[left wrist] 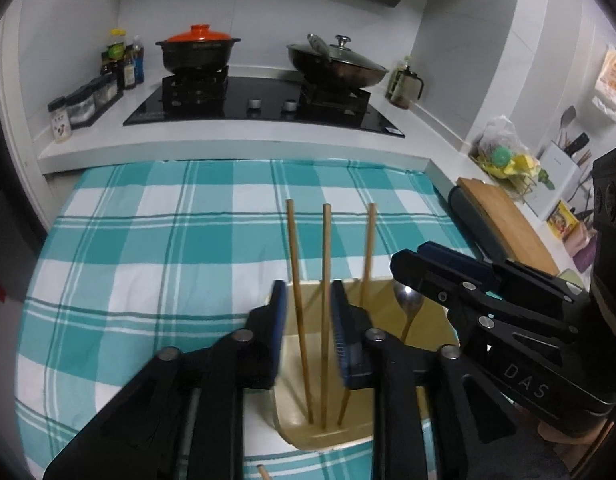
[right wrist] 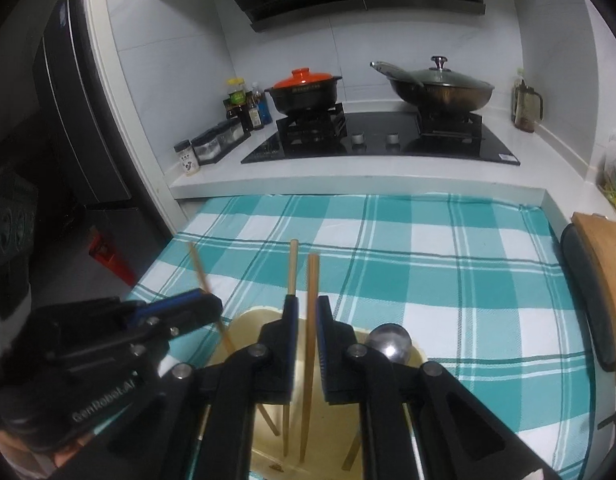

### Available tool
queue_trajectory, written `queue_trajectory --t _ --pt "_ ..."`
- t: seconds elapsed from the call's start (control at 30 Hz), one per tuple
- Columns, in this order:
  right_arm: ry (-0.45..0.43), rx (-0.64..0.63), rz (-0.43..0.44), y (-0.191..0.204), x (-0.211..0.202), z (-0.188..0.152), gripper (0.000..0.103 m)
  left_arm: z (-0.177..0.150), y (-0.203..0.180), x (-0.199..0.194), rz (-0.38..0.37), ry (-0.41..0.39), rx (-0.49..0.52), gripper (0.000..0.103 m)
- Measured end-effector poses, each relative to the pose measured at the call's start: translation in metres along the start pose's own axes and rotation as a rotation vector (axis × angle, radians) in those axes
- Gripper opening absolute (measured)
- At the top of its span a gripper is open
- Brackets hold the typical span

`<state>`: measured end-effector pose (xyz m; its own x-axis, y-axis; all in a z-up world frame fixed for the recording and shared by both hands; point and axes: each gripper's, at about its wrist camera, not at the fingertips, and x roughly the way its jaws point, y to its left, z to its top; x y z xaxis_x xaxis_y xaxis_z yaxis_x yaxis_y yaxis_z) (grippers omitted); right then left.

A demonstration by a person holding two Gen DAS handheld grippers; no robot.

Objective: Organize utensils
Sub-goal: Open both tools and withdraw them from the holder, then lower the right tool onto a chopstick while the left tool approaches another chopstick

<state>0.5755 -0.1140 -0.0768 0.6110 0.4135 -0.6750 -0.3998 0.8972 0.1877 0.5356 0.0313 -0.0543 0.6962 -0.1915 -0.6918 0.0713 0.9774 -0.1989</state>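
A cream utensil holder [left wrist: 308, 428] [right wrist: 248, 318] stands on the checked cloth right below both grippers. Three wooden chopsticks [left wrist: 326, 264] [right wrist: 312, 280] stand upright in it, beside a metal spoon [left wrist: 407, 300] [right wrist: 389, 342] with its bowl up. My left gripper [left wrist: 308, 320] [right wrist: 212, 303] is open, with two chopsticks standing loose between its blue pads. My right gripper [right wrist: 306, 320] [left wrist: 407, 266] is open a little; one chopstick stands in the gap without being pressed, and another rises behind its left finger. A chopstick tip [left wrist: 262, 472] shows at the bottom edge.
The teal checked cloth [left wrist: 148, 240] covers the table. Behind it is a white counter with a black hob [left wrist: 264, 104], an orange-lidded pot [left wrist: 198, 52], a lidded wok [left wrist: 337, 62] and seasoning bottles [left wrist: 124, 60]. A wooden cutting board [left wrist: 503, 220] lies at the right.
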Motion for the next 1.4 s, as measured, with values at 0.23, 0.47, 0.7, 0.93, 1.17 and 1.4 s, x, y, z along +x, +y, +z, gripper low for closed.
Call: queue_trajectory --t 0.23,0.47,0.7,0.93,1.17,1.4 --pt "-0.099 0.002 0.0 0.006 -0.05 0.002 0.035 -0.012 0.01 -0.075 0.007 -0.069 0.058 0.072" --pt "-0.11 -0.177 -0.079 0.022 -0.164 -0.059 0.035 -0.106 0.026 -0.174 0.107 -0.044 0.28 0.094" --pt "0.001 -0.368 -0.214 0.027 -0.23 -0.175 0.036 -0.214 0.062 -0.203 0.167 0.027 0.203 0.094" --pt "-0.007 -0.383 -0.279 0.038 -0.255 -0.256 0.035 -0.279 0.06 -0.192 0.136 0.013 0.035 0.094" --pt "-0.007 -0.084 -0.171 0.04 -0.224 -0.326 0.035 -0.318 0.044 -0.17 0.142 0.065 0.051 0.094" --pt "0.077 -0.009 -0.141 0.034 -0.196 -0.343 0.035 -0.324 0.054 -0.161 0.154 0.064 0.016 0.094"
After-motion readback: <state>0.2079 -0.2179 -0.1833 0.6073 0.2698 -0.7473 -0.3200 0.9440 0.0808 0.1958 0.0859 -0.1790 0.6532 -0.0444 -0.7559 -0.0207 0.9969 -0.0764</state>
